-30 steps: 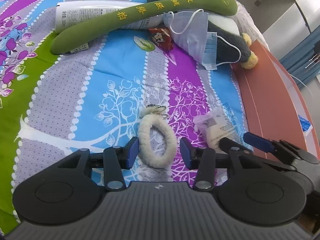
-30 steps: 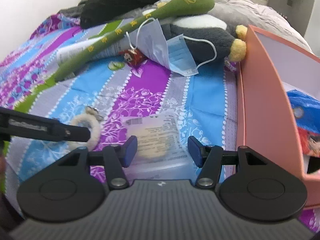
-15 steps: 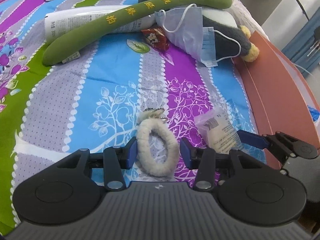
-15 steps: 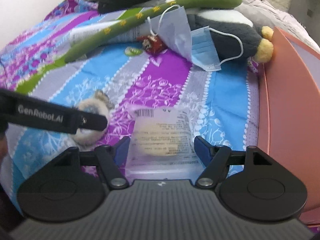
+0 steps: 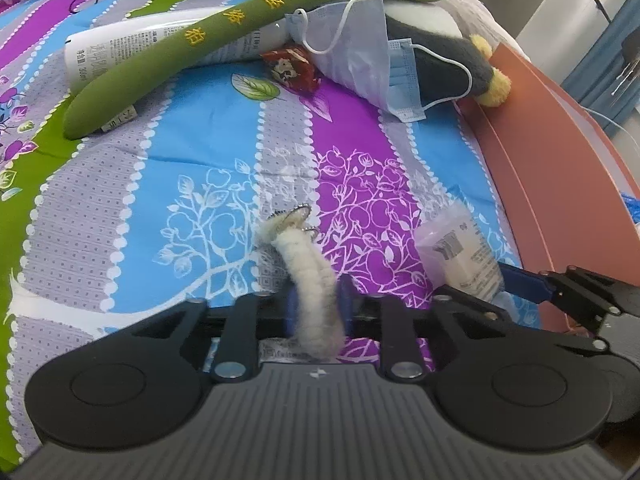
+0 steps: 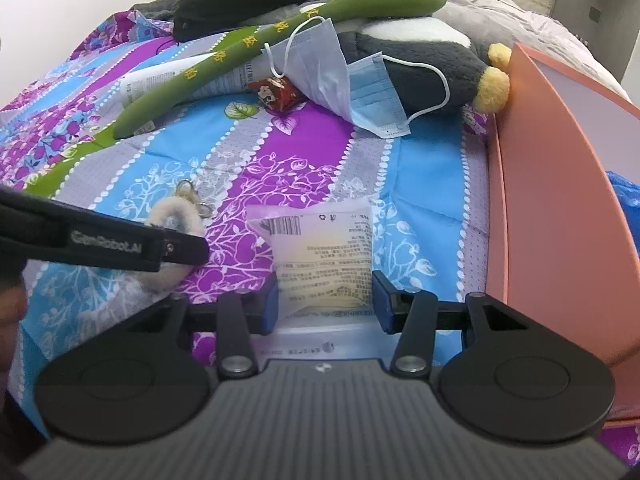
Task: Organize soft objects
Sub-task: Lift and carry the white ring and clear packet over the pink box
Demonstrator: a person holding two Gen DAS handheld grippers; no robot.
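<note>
Now, the left gripper [image 5: 316, 306] has just squeezed its jaws narrow onto the fluffy ring [image 5: 310, 280], flattening it so its long axis runs toward twelve o'clock on the bed [image 5: 200, 152]. The right gripper [image 6: 326, 300] has been closing; the plastic packet [image 6: 320, 252] sits between its jaws, edges apparently touched. The orange box [image 6: 560, 208] waits at three o'clock, nearer the right hand.
</note>
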